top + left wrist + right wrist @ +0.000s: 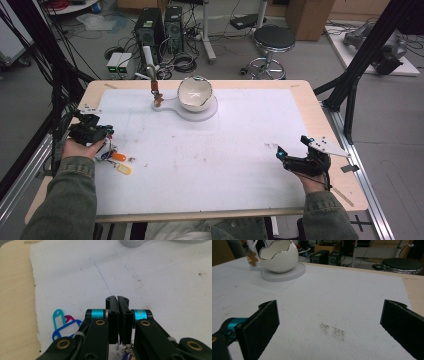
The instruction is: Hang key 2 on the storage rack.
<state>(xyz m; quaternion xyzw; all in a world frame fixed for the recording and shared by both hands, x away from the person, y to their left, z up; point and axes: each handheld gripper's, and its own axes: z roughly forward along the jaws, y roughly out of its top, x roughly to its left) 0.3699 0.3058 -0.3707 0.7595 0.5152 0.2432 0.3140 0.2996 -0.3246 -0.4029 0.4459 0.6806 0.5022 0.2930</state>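
Left gripper [102, 134], jaws closed on the ring of the key tags [117, 159] at the mat's [210, 165] left edge; lift straight and slowly toward the bowl [195, 93], while the right gripper [292, 150] rests open.

**Olive sleeves, black grippers with teal trim**

Both forearms, entering at the lower corners of the high view, wear olive-green jacket sleeves with ribbed cuffs. The left gripper [117, 300] is black, with flat rectangular jaws, teal metal collars on either side and brass-ringed pivot screws on its linkage arms. The right gripper [290, 150], lower right in the high view, is black too, with teal accents, a grey three-cornered plate on top and padded, rough-textured jaw faces.
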